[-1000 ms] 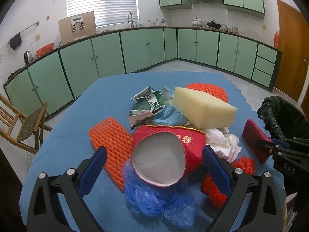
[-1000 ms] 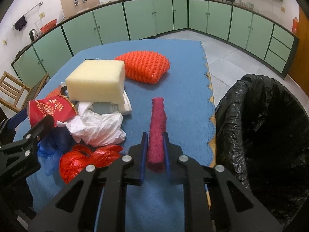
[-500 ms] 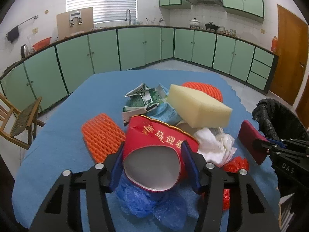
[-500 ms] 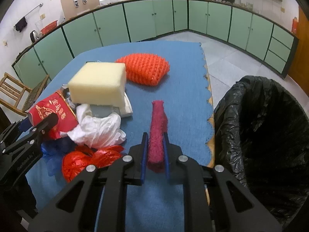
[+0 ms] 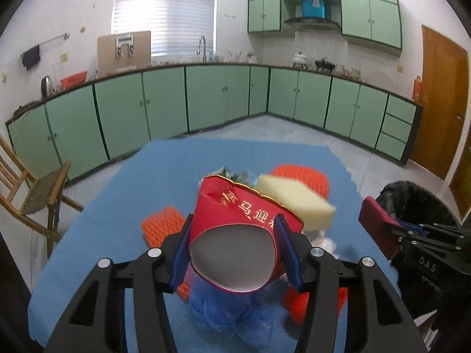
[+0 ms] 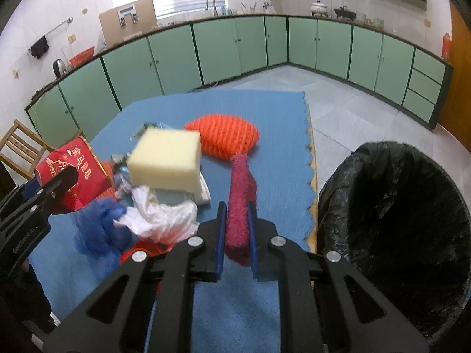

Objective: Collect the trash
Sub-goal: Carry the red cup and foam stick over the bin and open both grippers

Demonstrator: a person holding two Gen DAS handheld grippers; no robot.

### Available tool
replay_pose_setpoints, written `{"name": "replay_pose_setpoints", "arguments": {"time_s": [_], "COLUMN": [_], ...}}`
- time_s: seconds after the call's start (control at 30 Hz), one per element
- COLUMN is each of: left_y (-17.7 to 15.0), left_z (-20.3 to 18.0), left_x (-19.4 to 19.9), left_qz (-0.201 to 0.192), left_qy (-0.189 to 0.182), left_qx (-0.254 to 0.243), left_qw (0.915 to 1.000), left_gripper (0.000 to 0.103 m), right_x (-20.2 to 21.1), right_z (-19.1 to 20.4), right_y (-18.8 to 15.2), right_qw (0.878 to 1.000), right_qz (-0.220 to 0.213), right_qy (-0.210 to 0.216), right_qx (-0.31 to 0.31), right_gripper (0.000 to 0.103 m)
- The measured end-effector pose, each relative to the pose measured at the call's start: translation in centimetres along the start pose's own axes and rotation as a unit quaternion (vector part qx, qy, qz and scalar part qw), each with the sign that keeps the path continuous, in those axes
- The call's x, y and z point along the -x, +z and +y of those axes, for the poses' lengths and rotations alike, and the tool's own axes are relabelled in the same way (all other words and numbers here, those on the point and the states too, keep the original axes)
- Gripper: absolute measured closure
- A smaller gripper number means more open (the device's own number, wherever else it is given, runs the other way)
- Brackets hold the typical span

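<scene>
My left gripper point(image 5: 234, 229) is shut on a red paper cup point(image 5: 244, 214) with gold characters and holds it lifted above the blue table; the cup also shows in the right wrist view point(image 6: 70, 173). My right gripper point(image 6: 238, 214) is shut on a magenta fuzzy strip point(image 6: 240, 194), raised over the table near the black-lined trash bin point(image 6: 394, 223). The strip point(image 5: 375, 220) and bin point(image 5: 418, 203) also show at the right of the left wrist view. A yellow foam block point(image 6: 166, 158) tops the trash pile.
On the blue table mat point(image 6: 265, 117) lie an orange mesh pad point(image 6: 225, 138), white crumpled plastic point(image 6: 159, 217), a blue plastic bag point(image 6: 100, 229), red plastic point(image 5: 312, 300) and a second orange mesh point(image 5: 163, 225). A wooden chair point(image 5: 32, 194) stands at the left.
My left gripper closed on the red cup and lifted it off the pile. My right gripper rose with the magenta strip, staying beside the bin.
</scene>
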State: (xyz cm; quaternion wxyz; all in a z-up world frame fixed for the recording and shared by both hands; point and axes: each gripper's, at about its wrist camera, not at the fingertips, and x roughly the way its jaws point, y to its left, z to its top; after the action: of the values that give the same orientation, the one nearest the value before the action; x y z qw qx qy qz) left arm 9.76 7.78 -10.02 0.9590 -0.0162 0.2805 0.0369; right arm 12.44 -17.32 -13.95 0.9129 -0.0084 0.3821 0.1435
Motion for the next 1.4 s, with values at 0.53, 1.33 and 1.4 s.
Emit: {"name": "replay_pose_setpoints", "arguments": {"time_s": [0.53, 1.33, 1.4], "left_y": [3.4, 0.7, 0.3], "left_z": [-8.4, -26.2, -26.8], "left_x": [-0.5, -8.0, -8.3], "left_qz": [-0.033, 0.05, 0.063], "left_qy": [-0.089, -0.234, -0.245], "left_qx": [-0.031, -0.091, -0.094], "left_qw": [0.995, 0.9667, 0.9629], "left_gripper": [0.05, 0.049, 0.046], "right_x": [6.3, 5.9, 5.8], "right_z": [-6.8, -21.5, -21.9], "right_y": [1.7, -4.2, -4.7], "right_qw": [0.996, 0.975, 0.972], "right_qz": [-0.06, -0.011, -0.006], "right_qy": [-0.062, -0.191, -0.203], "right_qx": [-0.036, -0.114, -0.118], "right_gripper": [0.091, 0.087, 0.077]}}
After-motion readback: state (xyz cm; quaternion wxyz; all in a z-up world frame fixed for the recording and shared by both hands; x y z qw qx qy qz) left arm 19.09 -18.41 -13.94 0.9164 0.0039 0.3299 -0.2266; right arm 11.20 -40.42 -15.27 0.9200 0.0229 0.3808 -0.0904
